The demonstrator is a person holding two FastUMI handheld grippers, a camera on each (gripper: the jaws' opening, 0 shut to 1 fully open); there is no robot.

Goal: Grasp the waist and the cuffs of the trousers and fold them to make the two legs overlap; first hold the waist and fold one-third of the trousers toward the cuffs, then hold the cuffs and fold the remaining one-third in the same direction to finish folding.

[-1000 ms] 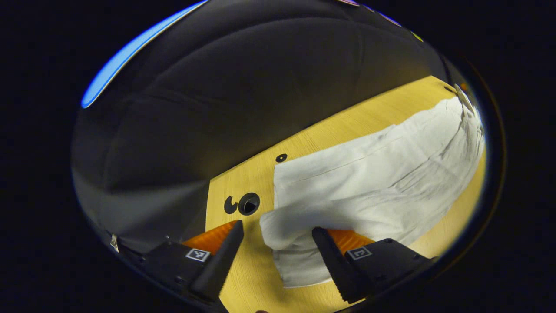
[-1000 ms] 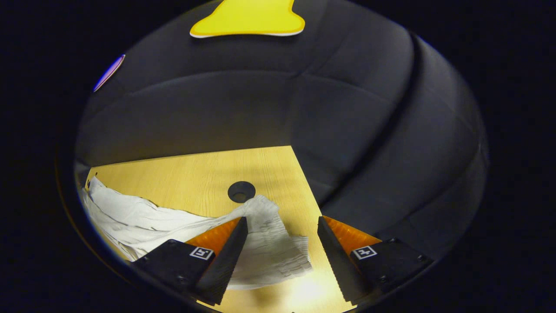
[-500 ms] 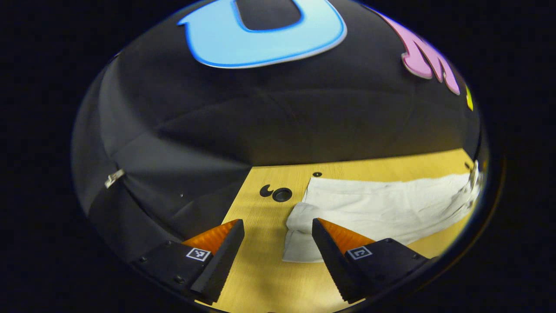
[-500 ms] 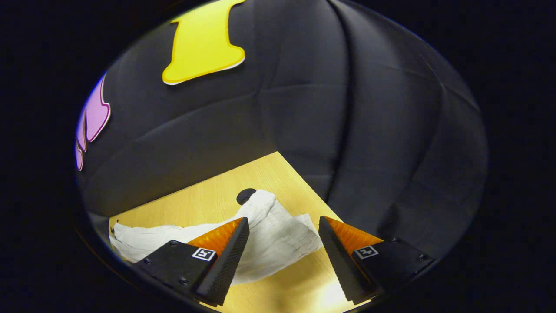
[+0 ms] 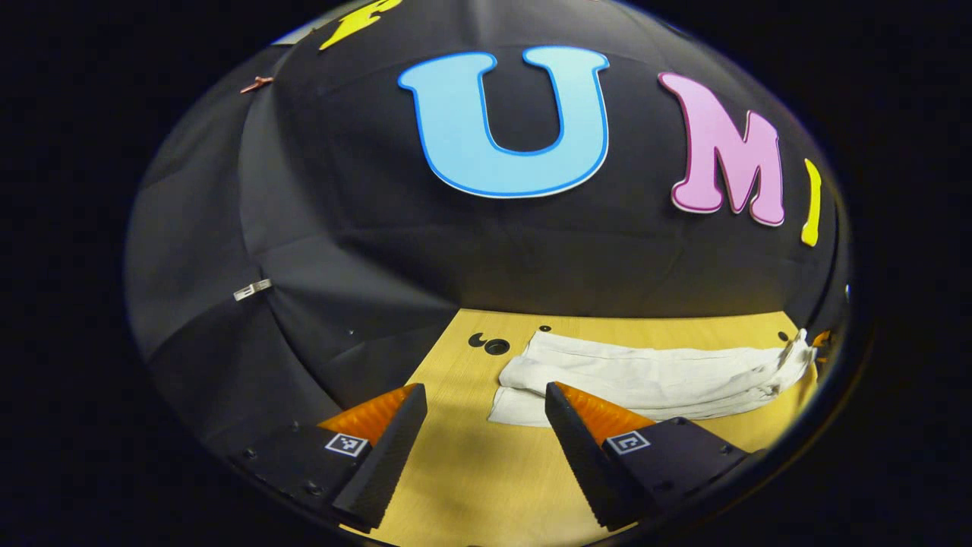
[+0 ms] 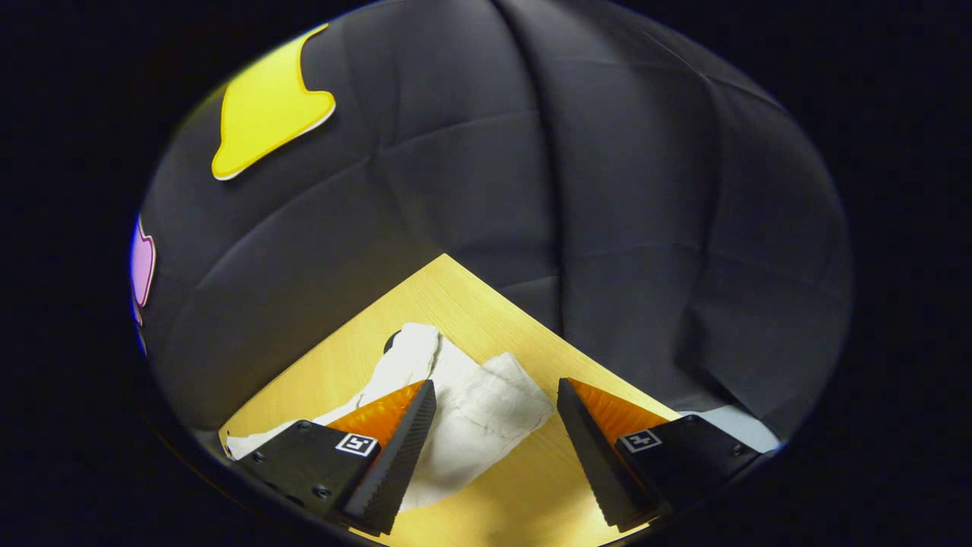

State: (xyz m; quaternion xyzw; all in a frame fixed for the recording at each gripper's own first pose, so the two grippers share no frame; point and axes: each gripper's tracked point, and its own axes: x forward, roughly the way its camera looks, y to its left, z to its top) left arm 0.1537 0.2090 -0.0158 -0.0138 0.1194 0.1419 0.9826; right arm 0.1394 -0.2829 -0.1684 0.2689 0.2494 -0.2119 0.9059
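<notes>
The trousers [image 5: 653,376] lie as a long white strip on the yellow wooden tabletop [image 5: 471,471], just beyond the left claw [image 5: 486,448], whose jaws stand apart and hold nothing. In the right gripper view the right claw [image 6: 493,448] likewise gapes empty above the rumpled end of the cloth, probably the waist. Farther off, dark round holes [image 5: 490,344] mark the tabletop near the black booth wall [image 5: 380,251].
</notes>
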